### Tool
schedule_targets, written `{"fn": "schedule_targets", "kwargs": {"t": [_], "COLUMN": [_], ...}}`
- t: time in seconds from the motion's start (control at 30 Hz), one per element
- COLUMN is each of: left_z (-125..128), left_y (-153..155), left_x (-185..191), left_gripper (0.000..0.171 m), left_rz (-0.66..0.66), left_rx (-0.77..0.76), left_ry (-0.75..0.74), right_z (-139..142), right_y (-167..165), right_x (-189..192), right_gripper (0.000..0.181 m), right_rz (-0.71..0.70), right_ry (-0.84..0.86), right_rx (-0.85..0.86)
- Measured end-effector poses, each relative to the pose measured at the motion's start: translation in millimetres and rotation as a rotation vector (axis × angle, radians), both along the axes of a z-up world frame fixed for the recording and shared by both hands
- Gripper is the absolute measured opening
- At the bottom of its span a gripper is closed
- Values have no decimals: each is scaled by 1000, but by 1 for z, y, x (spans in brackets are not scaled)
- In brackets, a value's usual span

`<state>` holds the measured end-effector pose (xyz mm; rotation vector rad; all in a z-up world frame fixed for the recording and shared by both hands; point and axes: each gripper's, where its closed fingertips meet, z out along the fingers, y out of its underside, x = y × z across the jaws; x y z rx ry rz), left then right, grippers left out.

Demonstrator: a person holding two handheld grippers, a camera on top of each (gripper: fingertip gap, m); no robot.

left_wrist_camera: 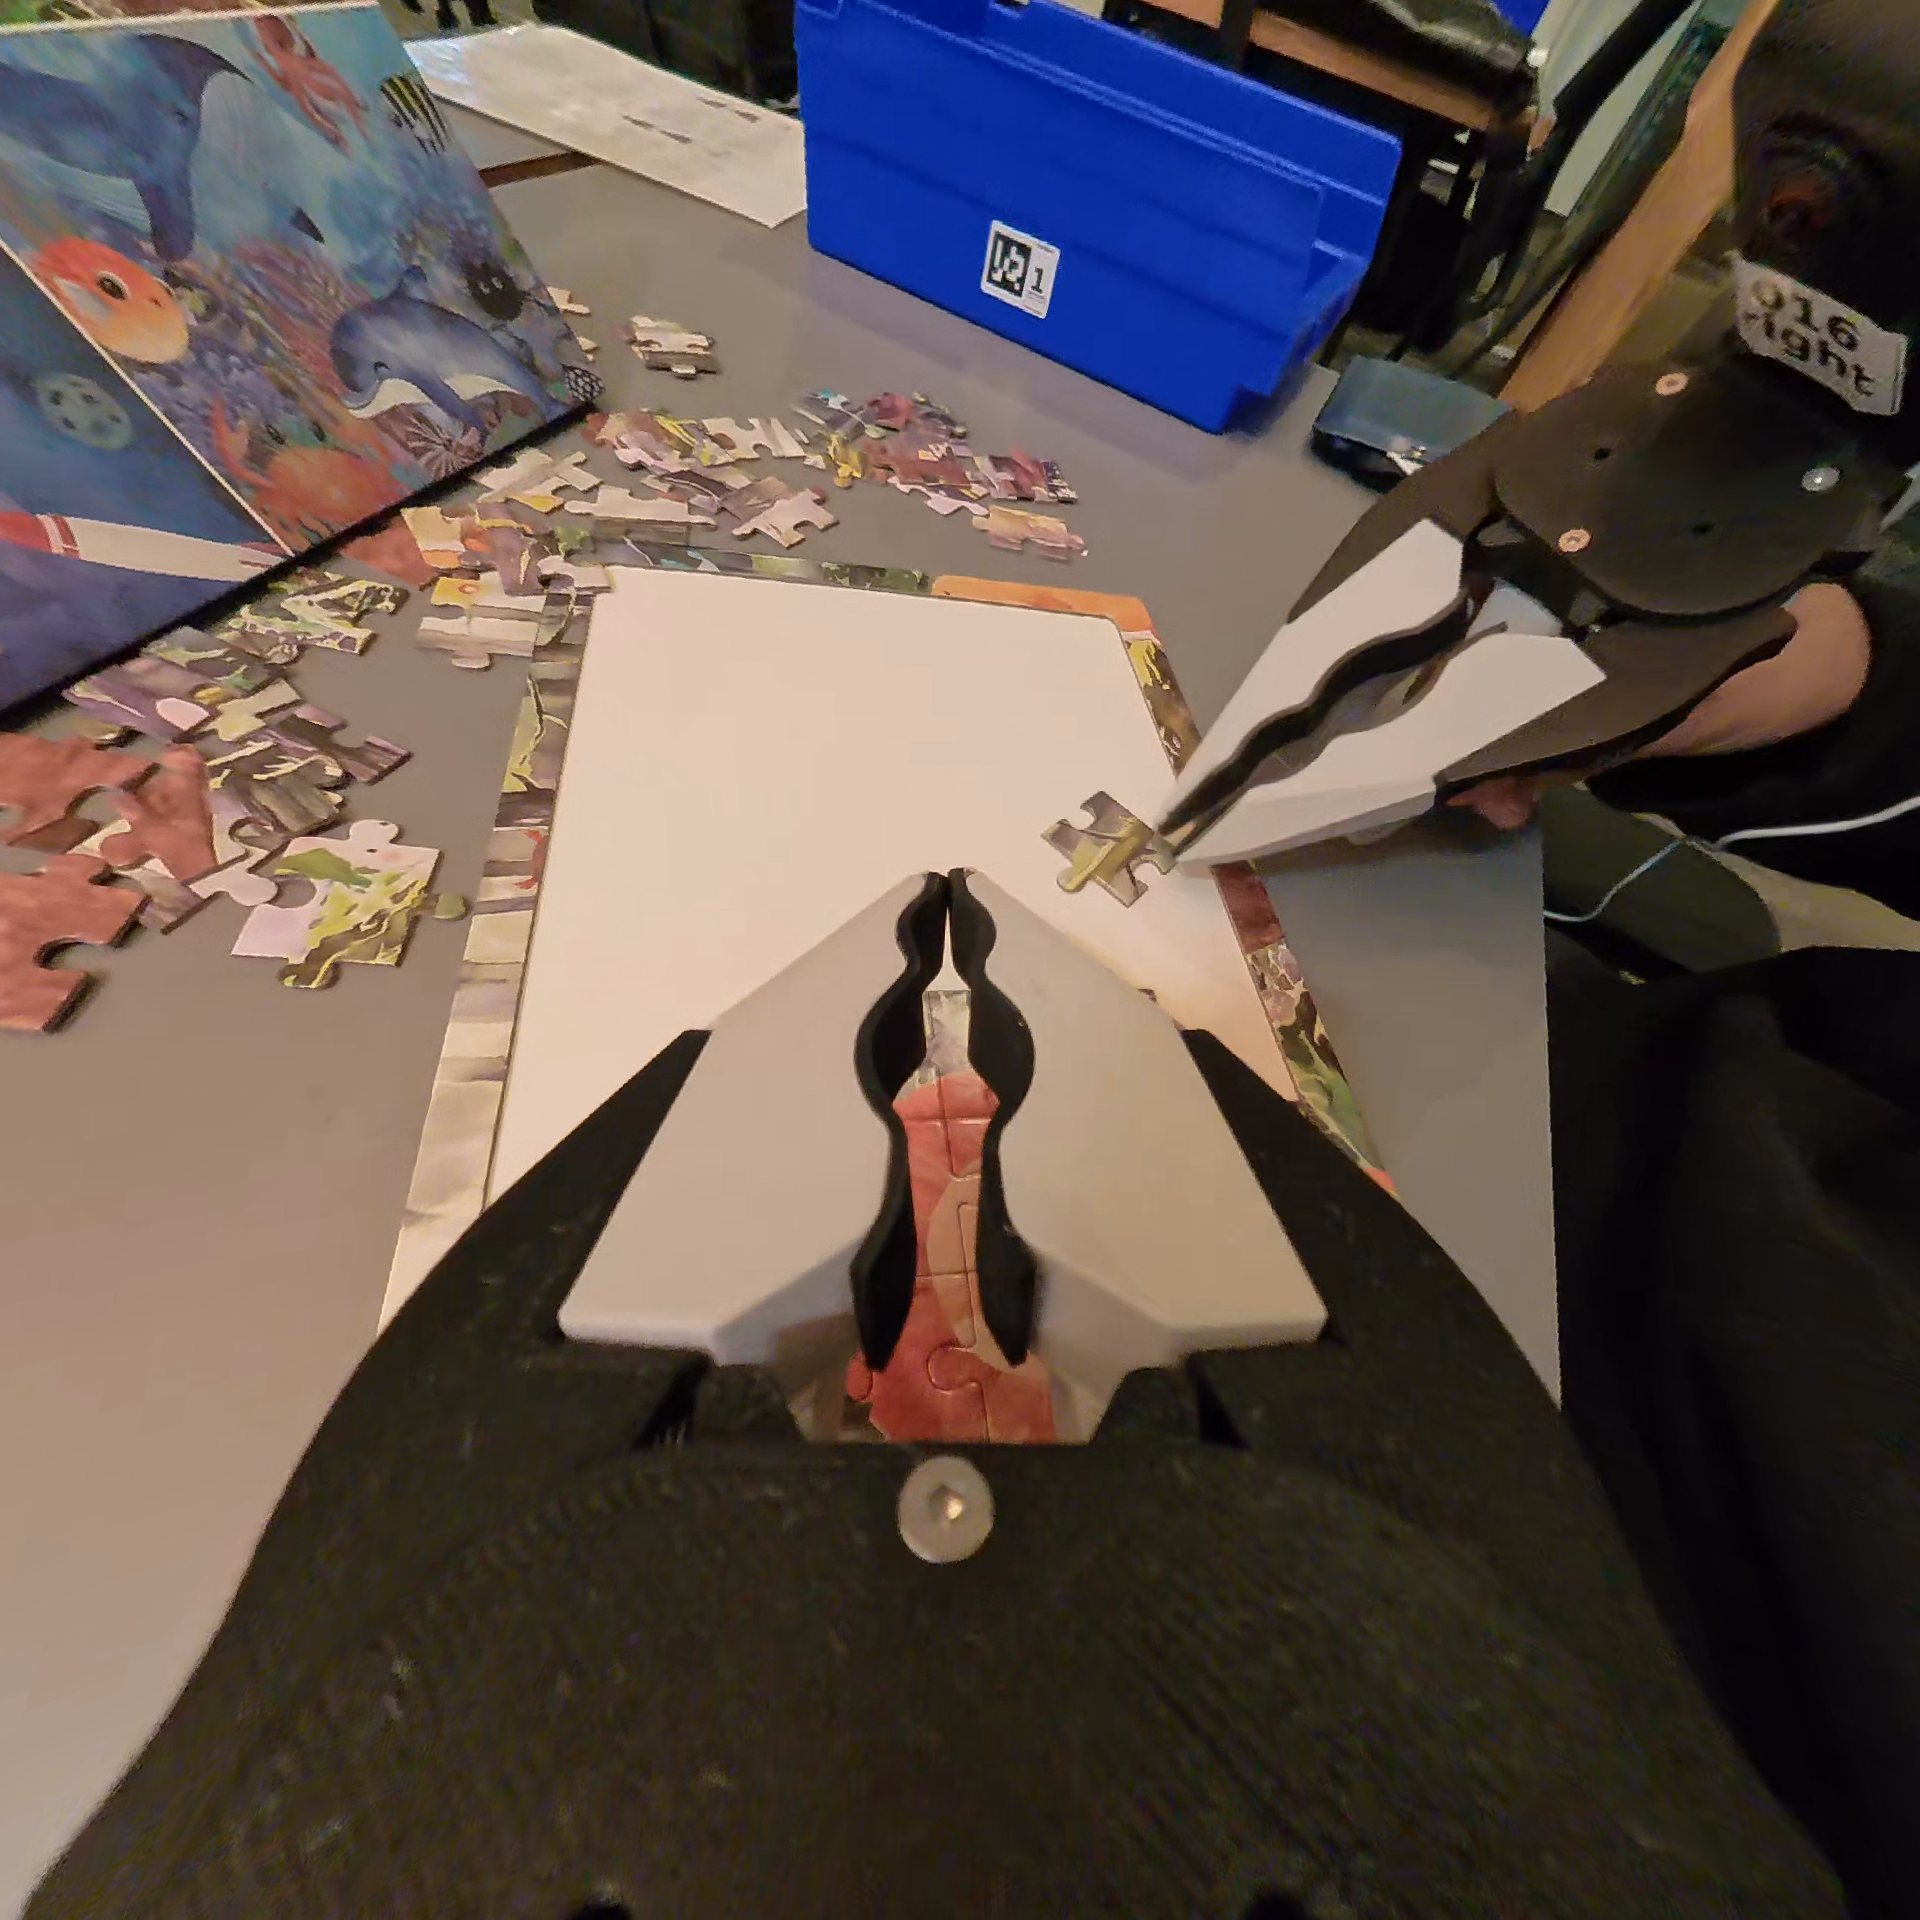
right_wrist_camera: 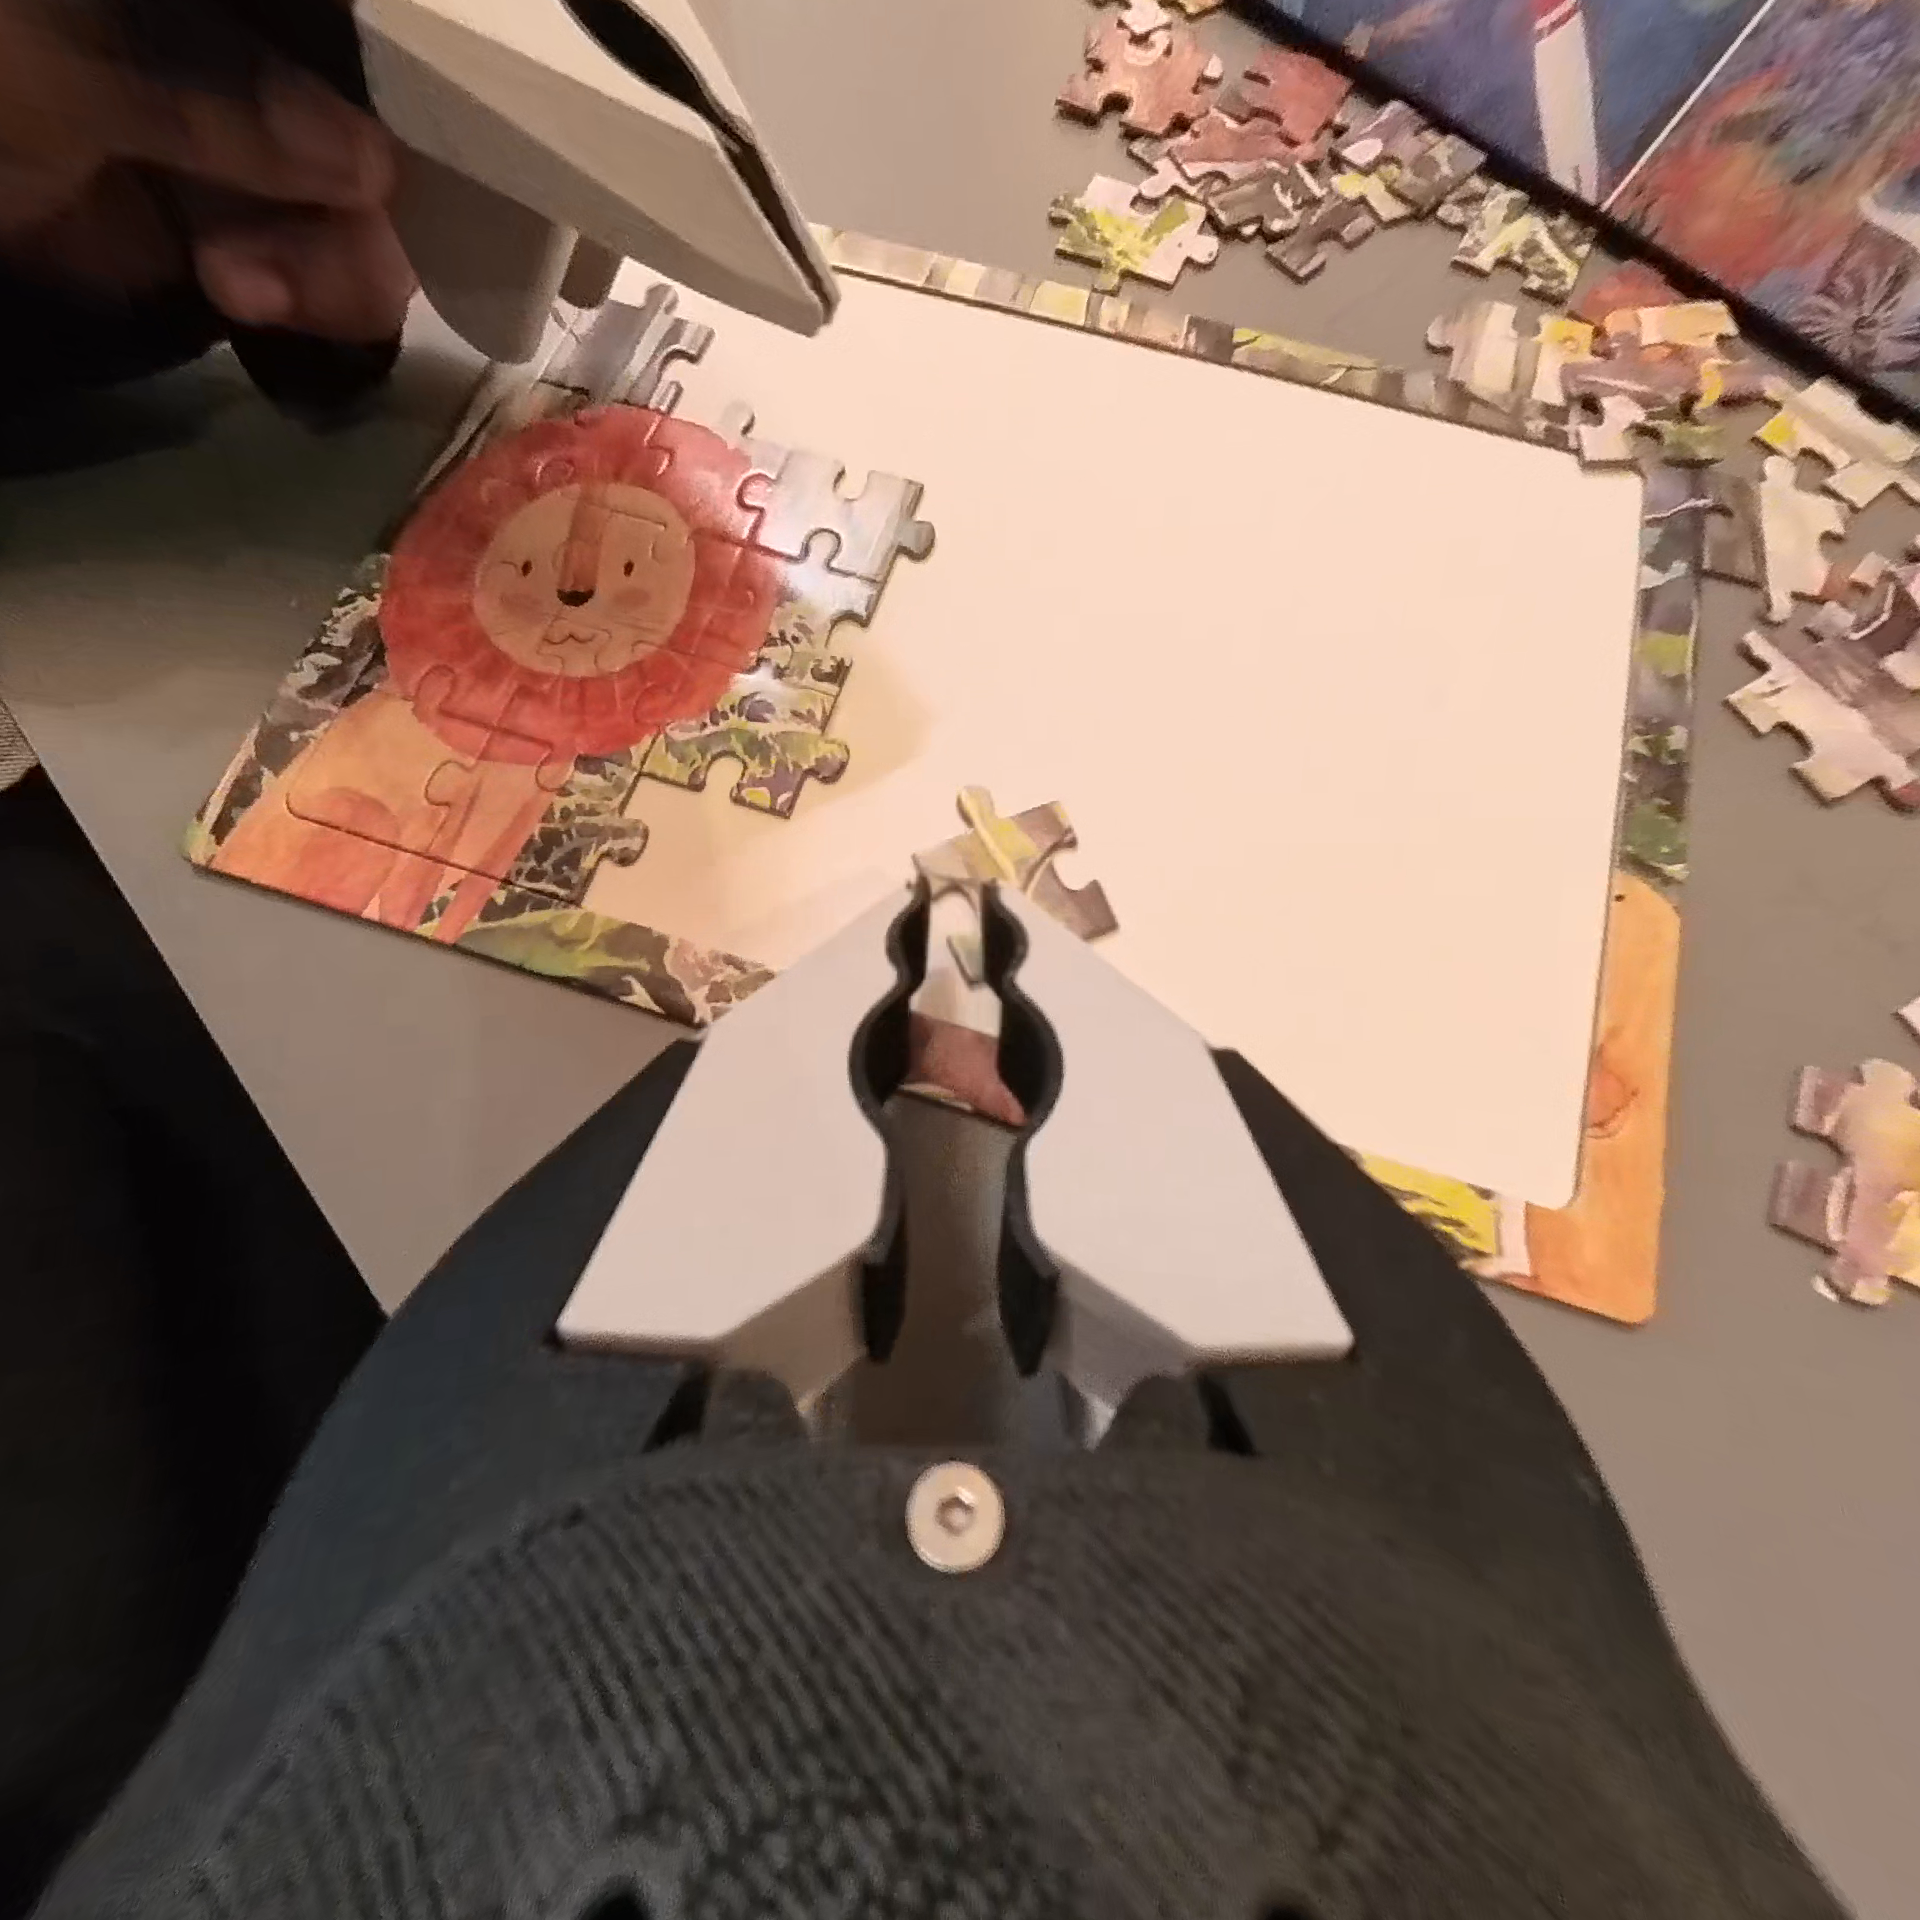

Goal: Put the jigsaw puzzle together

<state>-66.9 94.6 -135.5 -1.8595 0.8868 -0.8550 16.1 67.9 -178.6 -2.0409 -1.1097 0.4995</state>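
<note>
A white puzzle tray (left_wrist_camera: pixel 831 748) with a printed border lies on the grey table; it also shows in the right wrist view (right_wrist_camera: pixel 1299 644). A joined patch of pieces showing a lion (right_wrist_camera: pixel 566 623) fills one corner. My left gripper (left_wrist_camera: pixel 951 883) is shut and empty, hovering over that patch; it also shows in the right wrist view (right_wrist_camera: pixel 800 281). My right gripper (right_wrist_camera: pixel 961 914) is shut on a green-grey puzzle piece (right_wrist_camera: pixel 1023 862), held just above the white tray near its edge. In the left wrist view, the right gripper (left_wrist_camera: pixel 1174 836) and its piece (left_wrist_camera: pixel 1107 857) are at the tray's right side.
Several loose pieces (left_wrist_camera: pixel 260 748) lie left of the tray and more (left_wrist_camera: pixel 831 468) beyond it. Two puzzle boxes with sea pictures (left_wrist_camera: pixel 239 270) stand at the far left. A blue bin (left_wrist_camera: pixel 1091 187) stands at the back. A person's hand (left_wrist_camera: pixel 1496 800) holds the right gripper. There is about 11 cm between the tips of the two grippers.
</note>
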Motion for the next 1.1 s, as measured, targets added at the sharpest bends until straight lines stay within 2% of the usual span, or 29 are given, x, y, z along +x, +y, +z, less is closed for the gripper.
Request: {"fn": "schedule_targets", "kwargs": {"t": [0.13, 0.27, 0.43, 0.63, 0.73, 1.1], "left_z": [0, 0, -1, 0, 0, -1], "left_y": [0, -1, -1, -1, 0, -1], "left_x": [0, 1, 1, 1, 0, 1], "left_gripper": [0, 0, 0, 0, 0, 0], "left_rz": [-3, -8, -11, -11, -9, -12], "left_rx": [-4, -3, -4, -9, -14, -3], "left_ry": [-5, 2, 3, -5, -15, 3], "right_z": [2, -1, -10, -11, -11, -10], "right_y": [4, 9, 11, 14, 15, 25], "right_x": [3, 6, 7, 9, 9, 2], "right_gripper": [14, 37, 49, 41, 27, 26], "right_rz": [-5, -22, -20, -22, -7, 18], "right_ry": [15, -16, -24, -19, -27, -35], "right_rx": [12, 23, -30, -36, -29, 8]}}
